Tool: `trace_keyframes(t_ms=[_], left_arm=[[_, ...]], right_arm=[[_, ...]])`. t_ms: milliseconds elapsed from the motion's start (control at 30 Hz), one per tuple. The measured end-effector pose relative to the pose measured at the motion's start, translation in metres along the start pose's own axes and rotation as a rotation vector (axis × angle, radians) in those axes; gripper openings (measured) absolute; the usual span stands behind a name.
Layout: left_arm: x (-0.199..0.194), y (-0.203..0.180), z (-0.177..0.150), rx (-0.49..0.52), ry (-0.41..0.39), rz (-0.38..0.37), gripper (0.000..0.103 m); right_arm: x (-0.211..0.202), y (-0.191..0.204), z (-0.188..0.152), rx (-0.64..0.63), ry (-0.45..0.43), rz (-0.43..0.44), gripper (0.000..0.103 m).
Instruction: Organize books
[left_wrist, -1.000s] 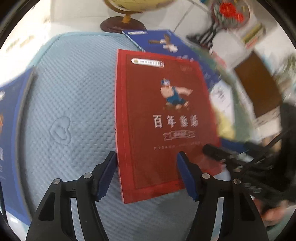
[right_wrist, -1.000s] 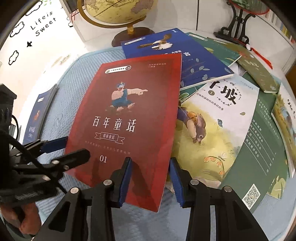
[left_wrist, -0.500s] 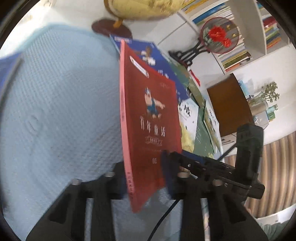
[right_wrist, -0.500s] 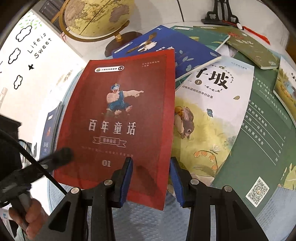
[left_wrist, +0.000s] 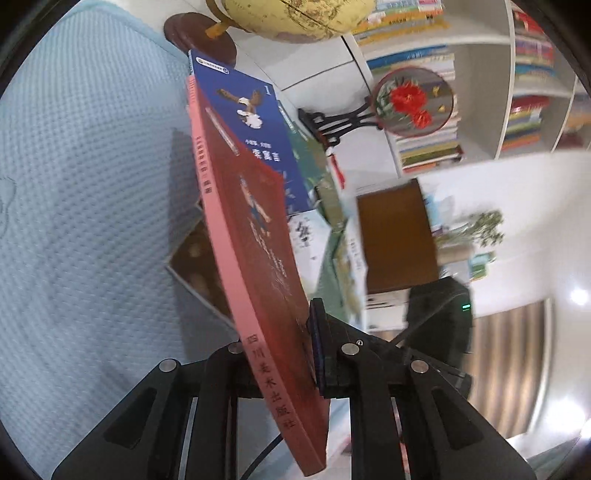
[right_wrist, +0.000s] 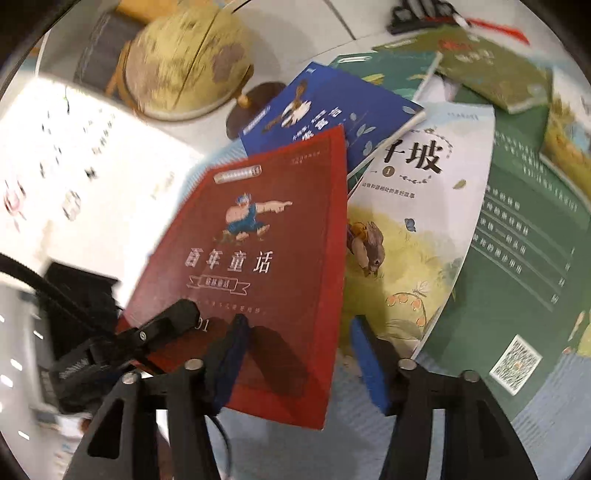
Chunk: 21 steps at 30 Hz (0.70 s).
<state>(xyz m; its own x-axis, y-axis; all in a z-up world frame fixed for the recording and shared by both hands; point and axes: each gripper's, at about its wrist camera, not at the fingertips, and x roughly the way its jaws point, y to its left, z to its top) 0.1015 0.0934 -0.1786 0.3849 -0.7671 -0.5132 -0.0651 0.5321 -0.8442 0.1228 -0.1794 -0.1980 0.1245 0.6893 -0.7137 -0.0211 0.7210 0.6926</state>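
Red book (right_wrist: 266, 266) titled "百年童话", numbered 01, in left gripper (left_wrist: 280, 354)

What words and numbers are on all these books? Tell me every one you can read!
"百年童话" and "01": front of the red book.
"四川美术出版社": its pink spine.
"1": corner of the blue book; its title is too blurred.
"子坡" with a circled "1": the white rabbit book, title partly hidden.
Green book: lines too small; a QR code.
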Motion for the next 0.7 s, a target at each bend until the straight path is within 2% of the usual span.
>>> trace_keyframes(t_ms=[100,233,267,300,367,400,467,700], left_arm=[[0.004,0.000,-0.001,-0.012,0.001,-0.002,0.014],[0.009,0.005,-0.007,-0.035,0.024,0.000,0.013],[0.010,0.006,-0.009,-0.035,0.032,0.007,0.013],[0.010,0.006,-0.010,-0.032,0.030,0.022,0.013],[0.010,0.008,-0.011,-0.021,0.037,0.071,0.013],[0.011,0.009,-0.011,-0.018,0.046,0.100,0.015],[0.012,0.010,-0.013,0.002,0.063,0.183,0.022],[0.019,-0.005,-0.020,0.139,0.070,0.424,0.028]], right_arm=[[0.004,-0.014,0.002,0.085,0.015,0.092,0.057],[0.019,-0.017,0.003,0.147,0.028,0.161,0.057],[0.021,-0.018,0.003,0.156,0.027,0.169,0.050],[0.024,-0.017,0.002,0.164,0.027,0.184,0.049],[0.027,-0.017,0.004,0.172,0.013,0.165,0.036],[0.026,-0.017,0.003,0.175,0.006,0.171,0.032],[0.024,-0.017,0.003,0.178,-0.001,0.177,0.022],[0.020,0.014,-0.006,0.022,-0.011,0.022,0.020]])
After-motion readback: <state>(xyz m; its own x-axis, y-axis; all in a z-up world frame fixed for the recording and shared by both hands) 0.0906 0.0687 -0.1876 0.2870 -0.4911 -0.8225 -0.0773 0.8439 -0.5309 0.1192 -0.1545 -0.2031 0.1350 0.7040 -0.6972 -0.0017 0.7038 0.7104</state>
